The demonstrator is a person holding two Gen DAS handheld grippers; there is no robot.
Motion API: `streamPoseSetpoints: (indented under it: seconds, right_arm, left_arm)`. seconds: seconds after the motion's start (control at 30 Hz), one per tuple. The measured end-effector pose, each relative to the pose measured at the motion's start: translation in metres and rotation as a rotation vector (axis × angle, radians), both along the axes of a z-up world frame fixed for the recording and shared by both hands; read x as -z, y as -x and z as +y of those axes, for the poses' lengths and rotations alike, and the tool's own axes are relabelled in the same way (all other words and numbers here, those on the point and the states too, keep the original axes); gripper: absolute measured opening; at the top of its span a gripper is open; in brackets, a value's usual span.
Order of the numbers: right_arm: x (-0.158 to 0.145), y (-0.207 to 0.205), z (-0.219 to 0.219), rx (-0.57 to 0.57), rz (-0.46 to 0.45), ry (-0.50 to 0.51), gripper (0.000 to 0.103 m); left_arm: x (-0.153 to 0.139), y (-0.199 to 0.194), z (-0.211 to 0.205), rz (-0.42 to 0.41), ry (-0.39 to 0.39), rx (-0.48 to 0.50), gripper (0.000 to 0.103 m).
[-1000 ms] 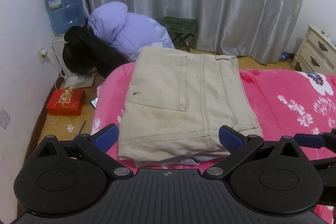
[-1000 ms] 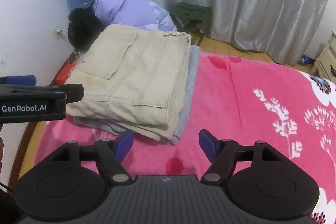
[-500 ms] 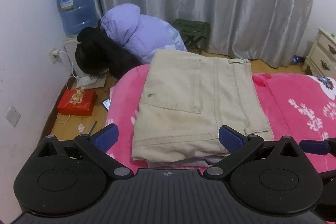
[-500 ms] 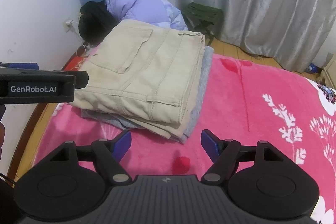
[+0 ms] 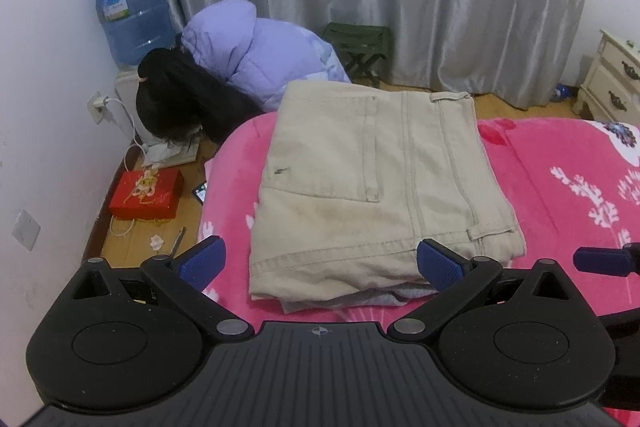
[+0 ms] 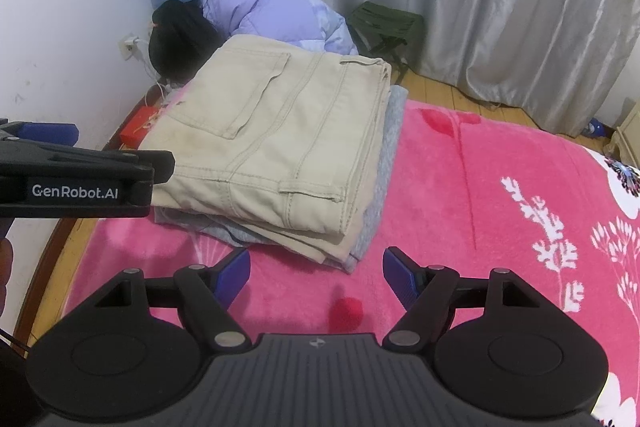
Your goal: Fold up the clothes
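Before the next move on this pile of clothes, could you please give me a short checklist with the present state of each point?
1. Left gripper empty, jaws apart: ok.
2. Right gripper empty, jaws apart over the pink blanket: ok.
3. Beige trousers folded flat on top of the pile: ok.
4. Grey garment under them lined up with the trousers: not ok, it sticks out along one side and the near edge.
5. Pile fully on the bed: cannot tell, its far corner lies near the bed edge.
6. Person in a purple jacket crouched beyond the bed, clear of both grippers: ok.
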State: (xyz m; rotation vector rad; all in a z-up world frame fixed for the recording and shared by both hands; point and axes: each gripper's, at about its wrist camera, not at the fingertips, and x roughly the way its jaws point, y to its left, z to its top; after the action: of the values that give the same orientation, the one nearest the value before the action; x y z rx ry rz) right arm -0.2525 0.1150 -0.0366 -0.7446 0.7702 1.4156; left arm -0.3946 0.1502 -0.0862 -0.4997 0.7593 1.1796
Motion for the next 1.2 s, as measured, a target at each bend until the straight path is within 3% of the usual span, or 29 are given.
streamPoseSetpoints:
  seconds: [1.2]
  right_arm:
    - [0.0025, 0.0036, 0.0004, -0.009, -0.009, 0.008, 0.078]
  left_arm:
    - [0.002, -0.0005, 0.0029, -0.002, 0.018, 0.009, 0.102]
